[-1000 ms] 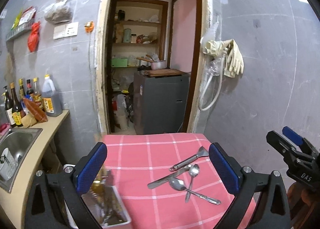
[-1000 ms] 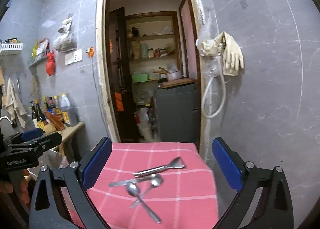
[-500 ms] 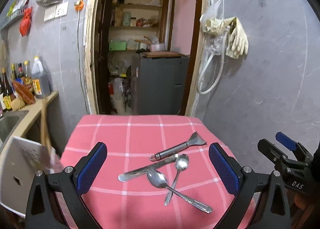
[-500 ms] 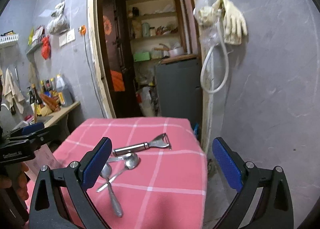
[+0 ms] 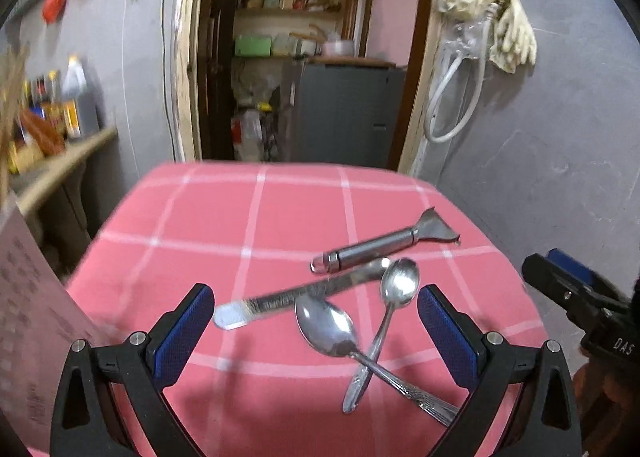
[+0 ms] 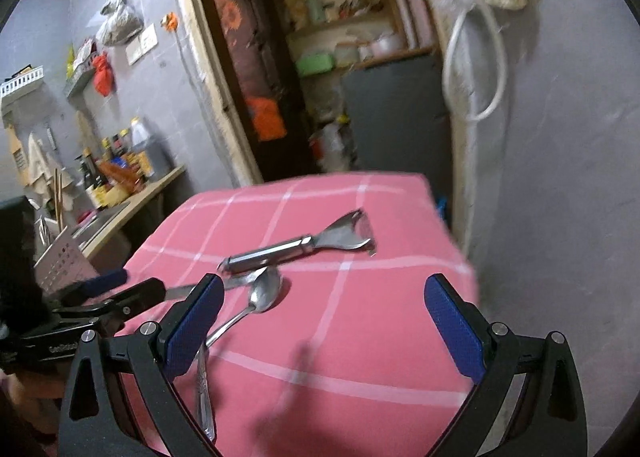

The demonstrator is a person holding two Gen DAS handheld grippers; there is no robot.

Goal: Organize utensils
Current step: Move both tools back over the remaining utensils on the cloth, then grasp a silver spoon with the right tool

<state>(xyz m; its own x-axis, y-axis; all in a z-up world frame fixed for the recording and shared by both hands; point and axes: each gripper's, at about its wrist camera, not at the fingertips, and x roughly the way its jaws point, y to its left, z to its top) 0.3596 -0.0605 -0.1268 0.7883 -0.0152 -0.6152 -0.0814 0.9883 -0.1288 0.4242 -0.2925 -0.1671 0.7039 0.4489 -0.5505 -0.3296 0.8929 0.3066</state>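
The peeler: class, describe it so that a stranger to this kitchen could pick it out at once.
Find the pink checked tablecloth and the heap of metal utensils on it. The peeler lies at the heap's far edge, beyond the knife and two spoons. It alone has a thick round handle that ends in a flared, forked head.

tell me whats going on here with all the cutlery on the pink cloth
A person holds a gripper in each hand over a pink checked cloth. Both the left gripper and right gripper are open and empty. A peeler, a knife and two crossed spoons lie loose, none picked up yet.
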